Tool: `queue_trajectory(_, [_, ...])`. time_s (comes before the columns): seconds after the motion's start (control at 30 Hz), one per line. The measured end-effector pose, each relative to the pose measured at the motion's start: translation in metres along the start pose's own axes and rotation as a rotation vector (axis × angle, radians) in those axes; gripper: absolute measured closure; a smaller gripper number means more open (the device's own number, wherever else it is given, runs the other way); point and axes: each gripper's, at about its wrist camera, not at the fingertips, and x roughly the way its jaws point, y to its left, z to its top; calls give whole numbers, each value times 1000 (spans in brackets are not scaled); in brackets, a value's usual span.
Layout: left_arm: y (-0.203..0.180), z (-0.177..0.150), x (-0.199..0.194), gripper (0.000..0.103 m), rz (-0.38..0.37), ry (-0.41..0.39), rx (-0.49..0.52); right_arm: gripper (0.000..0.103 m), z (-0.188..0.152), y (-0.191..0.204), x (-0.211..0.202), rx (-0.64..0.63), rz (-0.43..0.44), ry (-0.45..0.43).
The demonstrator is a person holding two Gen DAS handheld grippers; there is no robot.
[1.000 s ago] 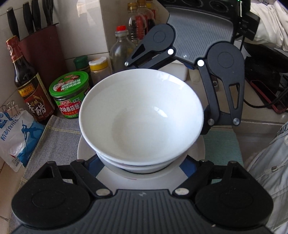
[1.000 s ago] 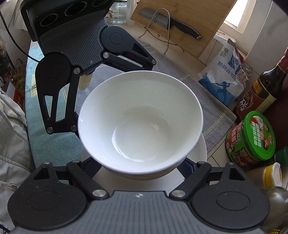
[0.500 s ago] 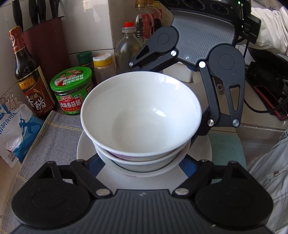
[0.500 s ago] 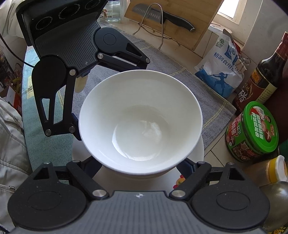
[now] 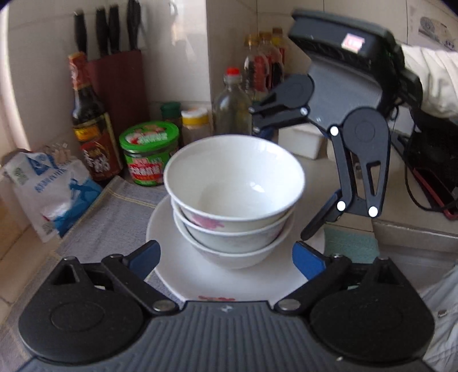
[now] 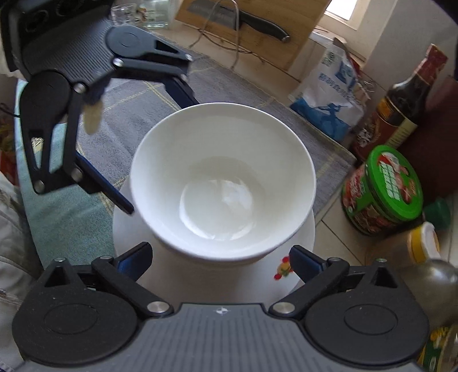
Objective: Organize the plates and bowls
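Three white bowls (image 5: 233, 197) stand nested in a stack on a white plate (image 5: 177, 266); the stack also shows in the right wrist view (image 6: 223, 197) on the plate (image 6: 134, 246). My left gripper (image 5: 226, 261) is open, its blue-padded fingers a little short of the stack on either side, touching nothing. My right gripper (image 6: 220, 259) is open on the opposite side, also clear of the bowls. Each gripper shows in the other's view: the right one (image 5: 283, 183) and the left one (image 6: 160, 143).
A grey cloth (image 6: 229, 83) lies under the plate. A green-lidded jar (image 5: 148, 151), a dark sauce bottle (image 5: 91, 126), other bottles, a knife block (image 5: 114, 77) and a blue-white bag (image 5: 48, 191) crowd the wall side. A cutting board with a knife (image 6: 257, 25) leans behind.
Both grippers have let go of the top bowl and pulled back and up from the stack. The top bowl now rests nested in the bowls below.
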Motion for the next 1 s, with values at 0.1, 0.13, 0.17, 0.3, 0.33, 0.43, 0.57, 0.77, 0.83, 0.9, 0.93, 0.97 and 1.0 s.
queue_trajectory(0.1, [-7,-9,-33,1,82,-104,-7,0,2,23,-14,84,-132,21])
queue_trajectory(0.13, [-10,-12,-44,1,112,-134,-16,0,4,31,-18,118,-178,32])
queue_trajectory(0.17, [-12,-14,-53,1,149,-161,-23,0,5,40,-22,149,-228,43])
queue_trajectory(0.3, [-19,-20,-83,1,289,-200,-61,0,12,73,-39,332,-385,56])
queue_trajectory(0.33, [-20,-21,-89,1,309,-195,-85,0,13,81,-46,391,-422,38])
queue_trajectory(0.43, [-19,-20,-99,1,320,-118,-166,0,14,107,-64,604,-521,-33])
queue_trajectory(0.57, [-19,-21,-110,1,339,-53,-284,0,13,140,-74,848,-617,-95])
queue_trajectory(0.77, [-22,-25,-128,1,360,-25,-369,0,14,172,-85,1008,-682,-158])
queue_trajectory(0.83, [-23,-26,-131,1,361,-13,-381,0,14,179,-89,1022,-694,-179])
queue_trajectory(0.9, [-25,-26,-131,1,382,3,-379,0,17,183,-90,1022,-704,-196])
queue_trajectory(0.93, [-27,-26,-132,1,393,5,-377,0,18,186,-91,1024,-709,-205])
queue_trajectory(0.97, [-28,-26,-134,1,399,0,-370,0,19,187,-92,1025,-704,-213])
queue_trajectory(1.0, [-29,-26,-135,1,408,-3,-363,0,19,187,-92,1027,-697,-219])
